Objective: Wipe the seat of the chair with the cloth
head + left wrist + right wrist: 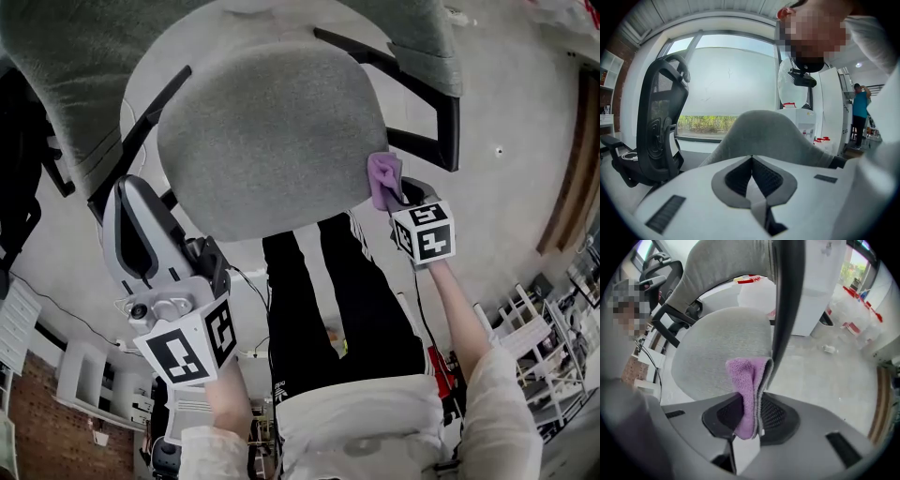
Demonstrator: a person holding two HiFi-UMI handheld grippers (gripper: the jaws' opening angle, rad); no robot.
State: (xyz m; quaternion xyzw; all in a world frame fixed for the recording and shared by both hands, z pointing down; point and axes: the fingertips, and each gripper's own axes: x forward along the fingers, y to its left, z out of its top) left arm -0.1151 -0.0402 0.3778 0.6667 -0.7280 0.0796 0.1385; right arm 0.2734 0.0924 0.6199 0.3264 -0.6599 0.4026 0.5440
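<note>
One cloth pinched in right gripper, one grey seat, left gripper jaws closed.

Head camera is looking steeply down over the grey seat. The camera on the right tool is sitting close at its rim, facing across. The one on the left tool is aiming level at the same chair.
</note>
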